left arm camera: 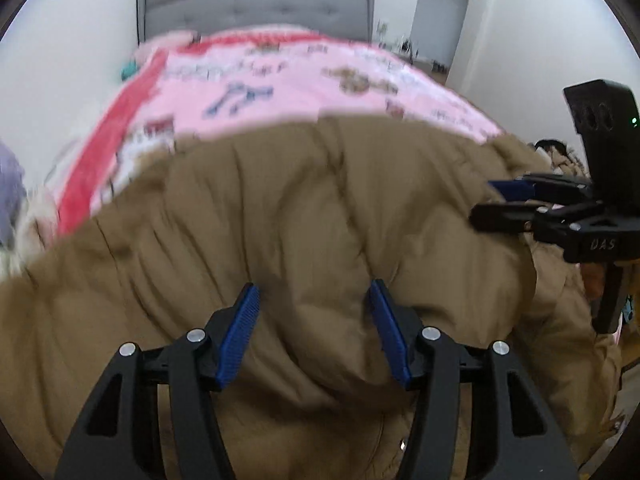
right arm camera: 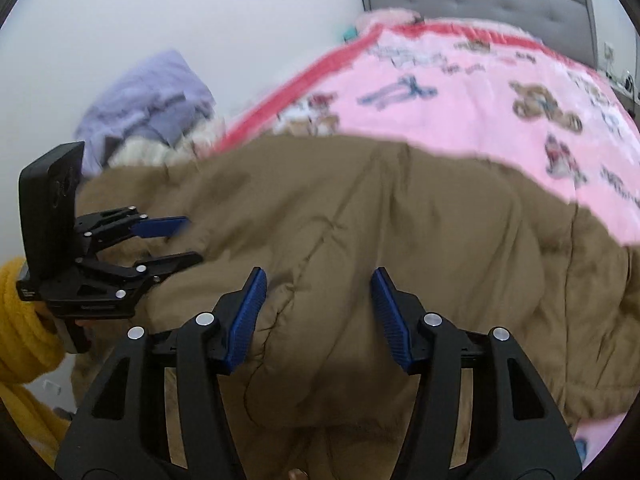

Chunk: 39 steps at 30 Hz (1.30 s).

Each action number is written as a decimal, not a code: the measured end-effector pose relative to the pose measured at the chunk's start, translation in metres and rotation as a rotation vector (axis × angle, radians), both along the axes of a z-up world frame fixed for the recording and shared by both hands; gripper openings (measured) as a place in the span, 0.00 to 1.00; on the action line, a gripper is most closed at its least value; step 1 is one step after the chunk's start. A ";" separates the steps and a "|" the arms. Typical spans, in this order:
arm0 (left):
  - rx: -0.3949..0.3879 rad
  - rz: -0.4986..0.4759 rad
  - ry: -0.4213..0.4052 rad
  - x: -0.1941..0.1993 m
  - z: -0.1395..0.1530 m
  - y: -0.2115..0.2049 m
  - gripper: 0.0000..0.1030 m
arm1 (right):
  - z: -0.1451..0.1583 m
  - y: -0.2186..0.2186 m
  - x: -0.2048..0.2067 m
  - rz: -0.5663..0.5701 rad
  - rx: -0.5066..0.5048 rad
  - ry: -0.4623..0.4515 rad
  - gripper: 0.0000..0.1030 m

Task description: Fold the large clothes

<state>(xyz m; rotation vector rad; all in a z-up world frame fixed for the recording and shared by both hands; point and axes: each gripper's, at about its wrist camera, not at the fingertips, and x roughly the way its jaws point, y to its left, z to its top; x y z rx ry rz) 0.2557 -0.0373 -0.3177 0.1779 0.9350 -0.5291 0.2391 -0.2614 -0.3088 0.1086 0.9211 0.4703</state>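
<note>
A large brown padded coat (left arm camera: 304, 216) lies across the near end of the bed and hangs over its edge; it also fills the right wrist view (right arm camera: 360, 220). My left gripper (left arm camera: 314, 296) is open, its blue pads on either side of a bulge of coat fabric. My right gripper (right arm camera: 318, 280) is open too, its pads astride another fold of the coat. Each gripper shows in the other's view, the right gripper (left arm camera: 484, 204) at the coat's right side and the left gripper (right arm camera: 192, 240) at its left side, both with jaws apart.
A pink blanket (left arm camera: 304, 84) with cartoon prints and a red border covers the bed. A grey tufted headboard (left arm camera: 256, 4) stands at the far end. A pile of lilac and white clothes (right arm camera: 160, 92) lies left of the bed against the white wall.
</note>
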 end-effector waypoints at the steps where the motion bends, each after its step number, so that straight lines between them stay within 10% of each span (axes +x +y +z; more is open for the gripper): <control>1: 0.009 0.003 0.008 -0.004 -0.008 0.000 0.57 | -0.008 -0.001 -0.004 0.005 -0.004 0.023 0.53; 14: 0.095 -0.002 0.070 -0.022 -0.035 -0.003 0.62 | -0.037 0.008 -0.022 0.005 -0.118 0.160 0.58; 24: 0.003 0.026 -0.102 0.017 0.054 0.022 0.73 | 0.043 -0.035 0.007 -0.112 -0.075 -0.056 0.62; 39: -0.014 0.070 0.089 0.116 -0.035 0.017 0.79 | -0.044 -0.043 0.079 -0.139 -0.103 0.035 0.61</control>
